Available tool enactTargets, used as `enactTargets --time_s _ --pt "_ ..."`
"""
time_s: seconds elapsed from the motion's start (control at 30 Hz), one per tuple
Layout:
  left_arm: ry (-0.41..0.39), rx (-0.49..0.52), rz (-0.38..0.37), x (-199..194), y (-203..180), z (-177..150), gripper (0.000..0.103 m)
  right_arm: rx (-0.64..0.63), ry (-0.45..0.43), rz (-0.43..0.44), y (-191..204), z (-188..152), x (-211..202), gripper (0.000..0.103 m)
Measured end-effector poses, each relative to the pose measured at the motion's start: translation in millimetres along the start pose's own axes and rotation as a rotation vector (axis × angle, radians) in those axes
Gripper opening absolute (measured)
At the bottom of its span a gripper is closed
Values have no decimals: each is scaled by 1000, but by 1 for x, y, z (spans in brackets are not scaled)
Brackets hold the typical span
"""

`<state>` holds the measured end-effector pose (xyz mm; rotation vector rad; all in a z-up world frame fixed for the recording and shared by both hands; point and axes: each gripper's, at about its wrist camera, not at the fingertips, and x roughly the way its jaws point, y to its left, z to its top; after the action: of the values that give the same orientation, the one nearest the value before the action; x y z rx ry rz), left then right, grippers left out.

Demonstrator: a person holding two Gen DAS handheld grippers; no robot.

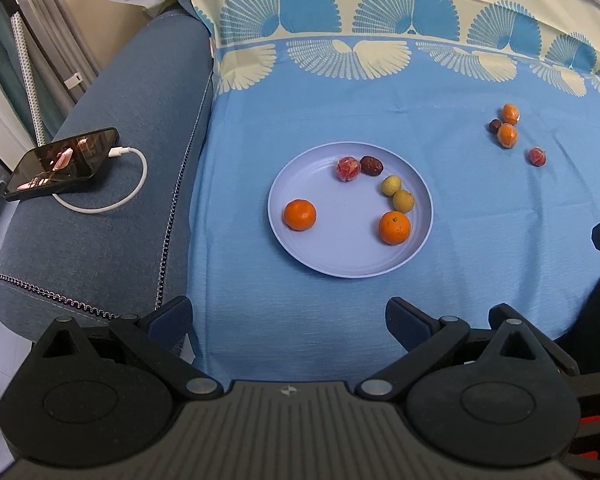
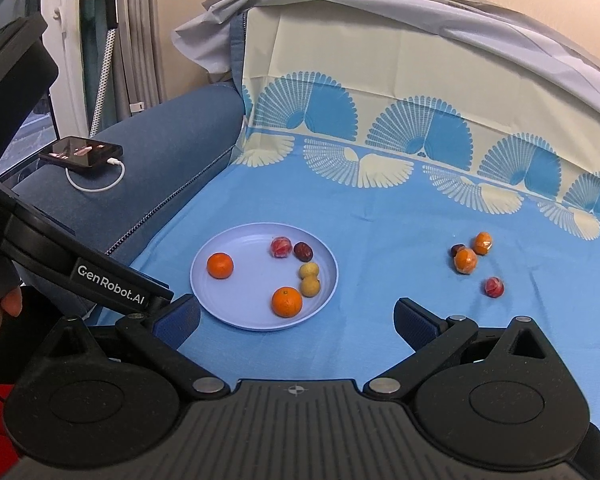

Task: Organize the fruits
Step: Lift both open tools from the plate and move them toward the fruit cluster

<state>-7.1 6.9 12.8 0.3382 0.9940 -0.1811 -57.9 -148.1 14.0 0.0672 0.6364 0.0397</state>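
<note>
- Plate point(image 1: 351, 264), lavender, flat on blue cloth point(image 1: 479, 240); six fruits aboard: two oranges point(image 1: 300, 214), two yellow fruits point(image 1: 391, 185) touching, a wrapped red fruit point(image 1: 347, 168) just beside a dark date point(image 1: 371, 165).
- Loose group point(image 2: 465, 260) well apart from plate, toward the right: two wrapped oranges, one dark fruit, all touching; one wrapped red fruit point(image 2: 493, 287) lying near them, alone.
- Left gripper point(image 1: 290, 318): jaws spread wide, empty, hovering short of plate rim.
- Right gripper point(image 2: 298, 320): jaws likewise spread, empty, near plate edge, loose group ahead and rightward.
- Risk, rolling: round fruit on soft, creased cloth; off-centre closure likely to squirt a piece sideways.
- Risk, clustering: touching trio leaves little room for a finger; neighbours probably knocked away during entry.
- Risk, wrap: glossy film probably slippery; pinch on film alone may drop fruit in transit.
- Risk, plate: shallow rim; release from height could scatter or eject resting fruit.
- Risk, crowding: both tools close together near plate; collision possible on crossing paths.
- Phone point(image 1: 62, 164) with cable on sofa arm point(image 1: 112, 220), well clear.
</note>
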Motion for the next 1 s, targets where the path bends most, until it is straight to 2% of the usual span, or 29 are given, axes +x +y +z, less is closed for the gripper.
enactTargets --time_s 0.43,0.77,0.87,1.0 --pt "19 -2 3 8 4 2 103 7 15 9 -1 1 5 102" --pt "72 18 17 26 -5 6 103 88 33 2 -18 -6 20 102" --pt "86 18 10 32 -10 13 103 129 28 -25 -30 -9 25 102" --pt "72 7 -29 36 -26 30 103 167 0 -124 -62 -13 33 102"
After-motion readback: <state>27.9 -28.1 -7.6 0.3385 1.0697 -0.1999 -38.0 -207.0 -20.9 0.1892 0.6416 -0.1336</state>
